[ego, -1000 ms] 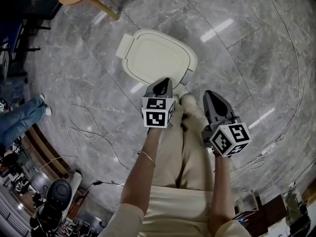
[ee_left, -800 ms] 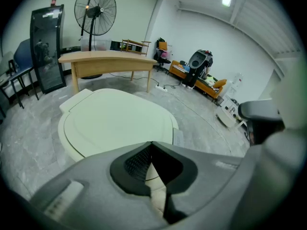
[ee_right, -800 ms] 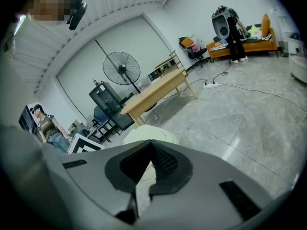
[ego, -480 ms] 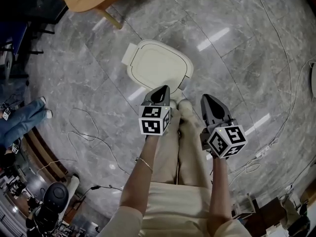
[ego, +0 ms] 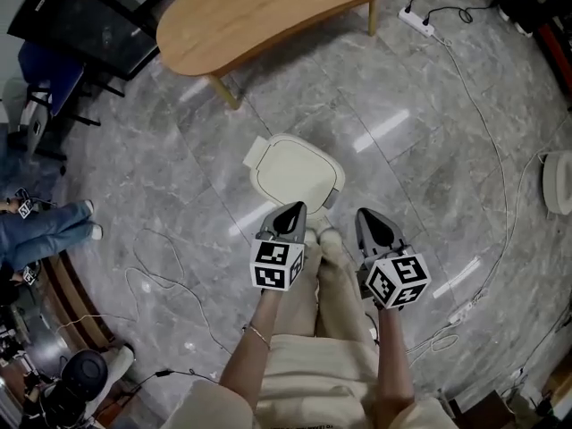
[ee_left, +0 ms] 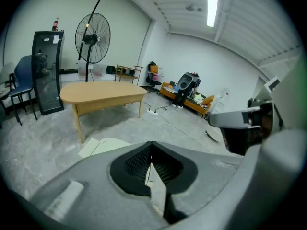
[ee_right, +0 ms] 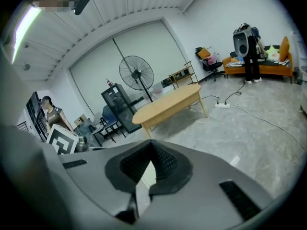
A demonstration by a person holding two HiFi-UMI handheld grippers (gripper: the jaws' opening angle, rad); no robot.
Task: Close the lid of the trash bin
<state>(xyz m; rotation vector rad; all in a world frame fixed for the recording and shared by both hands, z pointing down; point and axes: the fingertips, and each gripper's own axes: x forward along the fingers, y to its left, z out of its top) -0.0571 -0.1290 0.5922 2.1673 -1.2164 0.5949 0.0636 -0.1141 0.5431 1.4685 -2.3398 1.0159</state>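
Holds the left gripper (ego: 288, 217) and the right gripper (ego: 373, 226) side by side, both sets of jaws clenched tip to tip on nothing. Looks down on the cream trash bin (ego: 295, 170), lid lying flat and closed, set on the grey stone floor (ego: 429, 150) just ahead of the shoes (ego: 322, 237) and touching neither gripper. Takes in a curved wooden table (ego: 268, 7) beyond it, a power strip (ego: 418, 22) near one leg, and a standing fan (ee_left: 92, 37) by the far wall.
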